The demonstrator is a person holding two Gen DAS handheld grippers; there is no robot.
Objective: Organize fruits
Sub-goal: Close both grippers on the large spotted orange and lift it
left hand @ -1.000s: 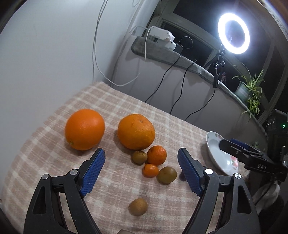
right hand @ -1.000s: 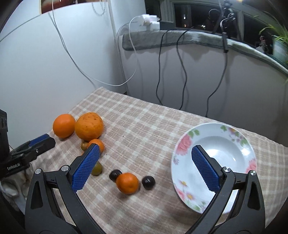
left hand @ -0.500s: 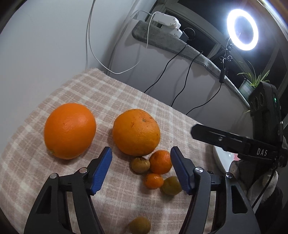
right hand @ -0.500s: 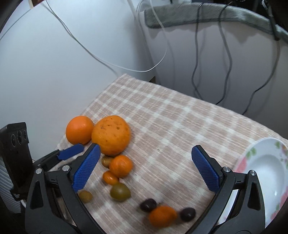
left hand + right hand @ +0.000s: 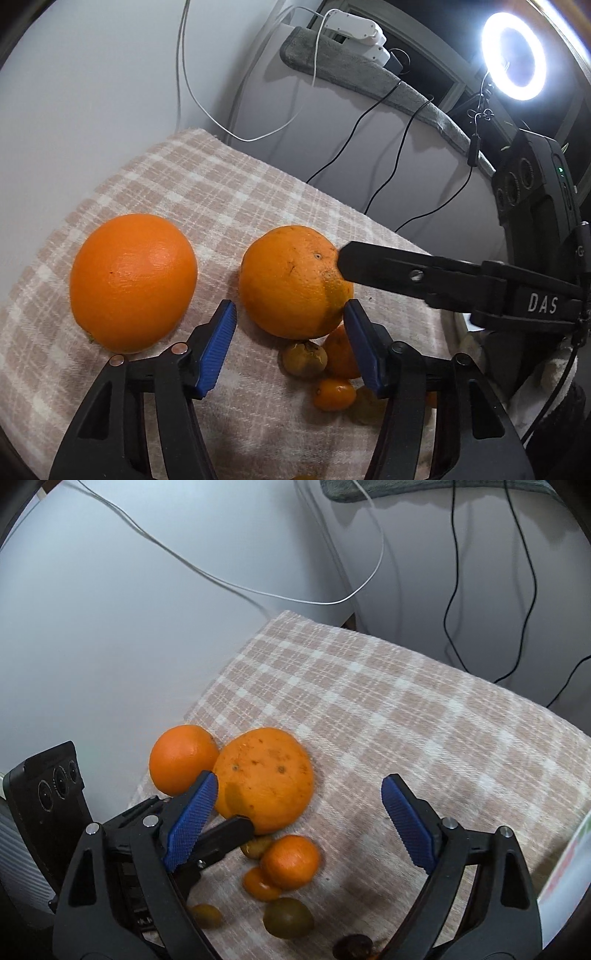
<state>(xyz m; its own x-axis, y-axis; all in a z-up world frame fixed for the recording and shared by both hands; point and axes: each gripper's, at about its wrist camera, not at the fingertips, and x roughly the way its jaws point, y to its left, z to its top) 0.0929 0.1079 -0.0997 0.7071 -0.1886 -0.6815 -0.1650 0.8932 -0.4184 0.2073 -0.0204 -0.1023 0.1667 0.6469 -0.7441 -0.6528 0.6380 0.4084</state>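
Fruit sits clustered on the checked cloth over the surface [image 5: 236, 192]. In the left wrist view, your left hand-held gripper [image 5: 291, 345] fills the lower centre of the frame with its blue pads spread apart, holding nothing; the speckled orange [image 5: 293, 282] lies just beyond the tips, between them. A smoother large orange [image 5: 133, 282] rests at centre left, near the speckled one but apart from it. Just below the speckled orange, a brownish small fruit [image 5: 304, 359], a mandarin [image 5: 340, 356] and a tiny orange fruit [image 5: 334, 396] huddle together, partly hidden by the right pad. From the right of that frame, one finger of your right hand-held gripper [image 5: 299, 818] reaches in, and its tip looks to be touching the speckled orange's upper right side.

In the right wrist view, that gripper's pads are also wide apart and empty at the bottom of the frame. A green-brown fruit [image 5: 288, 917] lies at lower centre, and a plate edge [image 5: 565, 864] shows at the right border. A ring light [image 5: 514, 55] glows at the upper right of the left view.
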